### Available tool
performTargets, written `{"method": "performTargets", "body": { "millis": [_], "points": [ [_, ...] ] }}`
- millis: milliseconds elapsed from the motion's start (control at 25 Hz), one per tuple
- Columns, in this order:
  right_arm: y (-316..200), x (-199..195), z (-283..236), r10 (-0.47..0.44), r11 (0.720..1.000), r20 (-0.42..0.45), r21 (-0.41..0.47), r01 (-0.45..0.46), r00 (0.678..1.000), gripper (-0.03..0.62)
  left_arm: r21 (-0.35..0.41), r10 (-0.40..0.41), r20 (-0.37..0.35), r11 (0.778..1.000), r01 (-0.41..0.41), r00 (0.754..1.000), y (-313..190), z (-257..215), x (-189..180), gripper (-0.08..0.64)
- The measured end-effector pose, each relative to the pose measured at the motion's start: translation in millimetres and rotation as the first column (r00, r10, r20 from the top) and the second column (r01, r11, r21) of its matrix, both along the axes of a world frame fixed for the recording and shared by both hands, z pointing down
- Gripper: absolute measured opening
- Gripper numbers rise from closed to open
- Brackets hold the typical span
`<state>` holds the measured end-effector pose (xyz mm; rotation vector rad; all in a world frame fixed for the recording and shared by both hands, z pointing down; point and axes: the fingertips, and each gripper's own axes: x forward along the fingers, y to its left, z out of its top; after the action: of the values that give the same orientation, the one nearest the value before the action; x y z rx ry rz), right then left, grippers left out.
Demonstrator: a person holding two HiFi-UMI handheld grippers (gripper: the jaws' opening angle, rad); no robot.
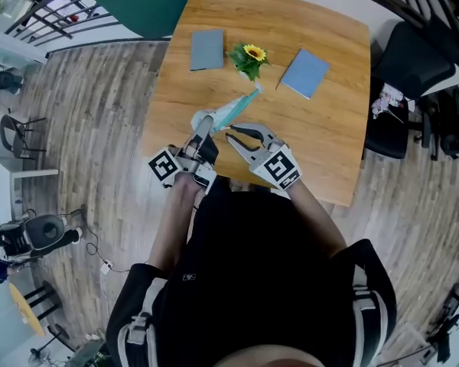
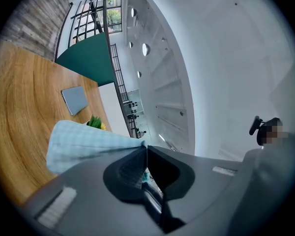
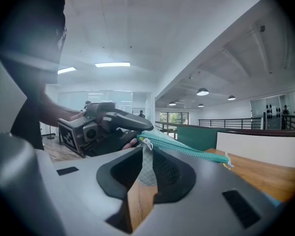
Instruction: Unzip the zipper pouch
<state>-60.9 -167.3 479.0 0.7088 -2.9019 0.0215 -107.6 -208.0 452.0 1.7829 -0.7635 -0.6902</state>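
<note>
- Left gripper [image 2: 146, 148] clamped on pouch [image 2: 83, 141] corner, above counter [image 2: 19, 132].
- Right gripper [image 3: 146, 154] narrowly apart, pouch fabric in gap, zipper [image 3: 187, 150] edge just above.

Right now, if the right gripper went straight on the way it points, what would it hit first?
The pouch: its checked fabric hangs between the right gripper's parted jaws. The left gripper sits just beyond, though depth is unclear.

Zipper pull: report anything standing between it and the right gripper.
Nothing visible does. The zipper pull appears just beyond the right gripper, whose fingers stand apart with only the pouch fabric in their gap. The left gripper is shut on the pouch's end, off to the side.
</note>
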Motion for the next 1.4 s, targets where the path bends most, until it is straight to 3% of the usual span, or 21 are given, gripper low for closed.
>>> {"method": "performTargets", "body": {
  "millis": [400, 760, 1400],
  "points": [
    [19, -8, 0, -0.049, 0.999, 0.007, 0.009, 0.049, 0.999, 0.033, -0.003, -0.025, 0.006, 1.0, 0.025, 1.0, 16, 4, 1, 0.005],
    [27, -3, -3, -0.021, 1.0, 0.022, 0.017, 0.02, 1.0, 0.007, -0.01, -0.038, 0.002, 0.999, 0.038, 0.999, 30, 5, 0, 0.005],
    [37, 22, 8, 0.031, 0.999, -0.036, 0.019, -0.03, 0.999, 0.006, -0.04, -0.054, 0.01, 0.998, 0.055, 0.998, 50, 17, 21, 0.003]
  ]
}}
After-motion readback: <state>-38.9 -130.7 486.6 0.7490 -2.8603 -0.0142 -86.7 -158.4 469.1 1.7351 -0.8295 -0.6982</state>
